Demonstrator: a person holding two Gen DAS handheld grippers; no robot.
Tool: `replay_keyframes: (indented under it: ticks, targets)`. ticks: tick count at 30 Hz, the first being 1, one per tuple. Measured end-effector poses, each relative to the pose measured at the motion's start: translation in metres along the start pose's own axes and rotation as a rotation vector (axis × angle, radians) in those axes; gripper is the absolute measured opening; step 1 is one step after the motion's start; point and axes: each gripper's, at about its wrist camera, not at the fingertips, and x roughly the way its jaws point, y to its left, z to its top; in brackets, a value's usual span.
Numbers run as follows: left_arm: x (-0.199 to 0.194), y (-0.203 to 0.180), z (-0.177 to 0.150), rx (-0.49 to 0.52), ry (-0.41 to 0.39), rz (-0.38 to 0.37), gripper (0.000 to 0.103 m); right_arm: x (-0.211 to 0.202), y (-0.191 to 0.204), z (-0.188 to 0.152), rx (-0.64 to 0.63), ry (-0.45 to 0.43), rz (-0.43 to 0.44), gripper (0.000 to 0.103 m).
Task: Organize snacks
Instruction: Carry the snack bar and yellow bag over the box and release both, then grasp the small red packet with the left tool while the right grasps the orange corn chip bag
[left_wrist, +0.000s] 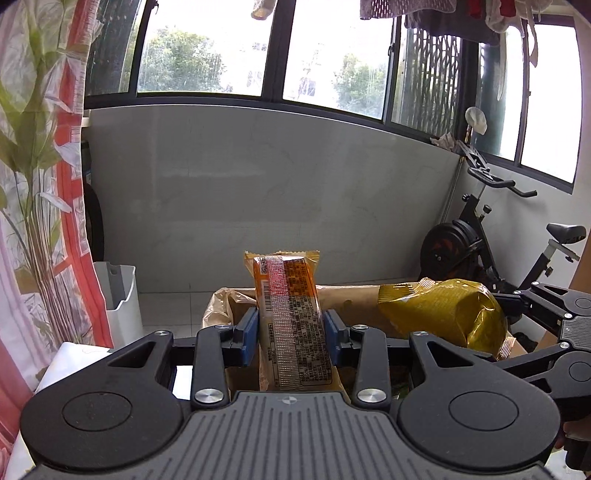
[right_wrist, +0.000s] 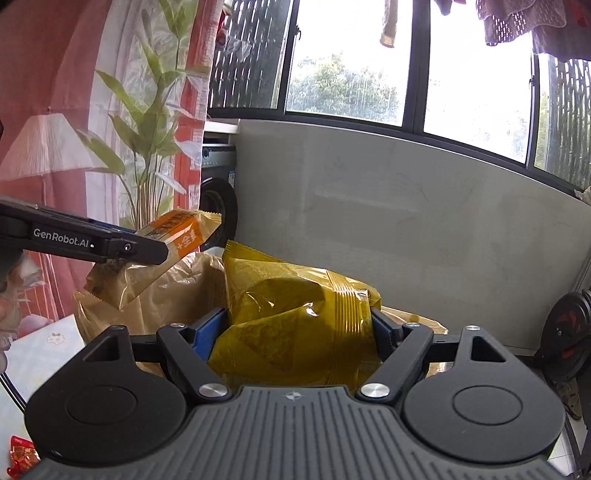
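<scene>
My left gripper (left_wrist: 291, 326) is shut on an orange snack packet (left_wrist: 291, 317), held upright above a cardboard box lined with a brown bag (left_wrist: 351, 299). The same packet (right_wrist: 173, 240) and the left gripper's fingers (right_wrist: 122, 251) show at the left of the right wrist view. My right gripper (right_wrist: 299, 328) is shut on a crumpled yellow snack bag (right_wrist: 295, 314), also over the box (right_wrist: 173, 295). In the left wrist view the yellow bag (left_wrist: 443, 314) and the right gripper's fingers (left_wrist: 546, 306) are at the right.
A white bin (left_wrist: 122, 299) stands on the floor at left beside a patterned curtain (left_wrist: 44, 184). An exercise bike (left_wrist: 491, 236) is at right. A grey wall (left_wrist: 258, 184) under windows lies ahead. A red wrapper (right_wrist: 22, 454) lies at bottom left.
</scene>
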Motion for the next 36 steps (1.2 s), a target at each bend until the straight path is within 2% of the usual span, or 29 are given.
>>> replay_keyframes:
  ticks: [2,4,5,6,7,10,15,24,30,36]
  targets:
    - [0.011,0.001,0.001,0.009,0.016,0.012,0.040,0.015,0.004,-0.002,-0.020,0.048,-0.022,0.081]
    - [0.017,0.002,0.002,0.015,0.019,0.015,0.045,0.027,0.005,-0.002,-0.006,0.088,-0.019,0.081]
    - [0.018,0.004,0.002,0.015,0.018,0.021,0.060,0.032,0.005,-0.002,0.006,0.111,-0.010,0.082]
    - [0.018,0.004,0.002,0.014,0.012,0.029,0.069,0.035,0.005,-0.002,0.015,0.122,-0.005,0.082]
    - [0.017,0.005,0.001,0.015,0.003,0.037,0.070,0.037,0.005,-0.002,0.023,0.128,0.001,0.083]
    - [0.007,0.004,0.002,0.011,0.007,0.042,0.070,0.032,0.004,-0.002,0.024,0.103,-0.005,0.091]
    - [-0.010,0.010,0.003,-0.009,0.019,0.041,0.070,0.011,-0.010,-0.002,0.128,0.061,0.031,0.091]
    - [-0.073,0.031,-0.011,-0.003,0.019,0.027,0.070,-0.047,-0.012,-0.022,0.247,-0.016,0.074,0.091]
    - [-0.121,0.051,-0.055,-0.040,0.032,0.040,0.070,-0.086,0.006,-0.055,0.271,-0.054,0.094,0.091]
    - [-0.141,0.068,-0.112,-0.087,0.088,0.098,0.070,-0.103,0.031,-0.107,0.274,0.034,0.123,0.091]
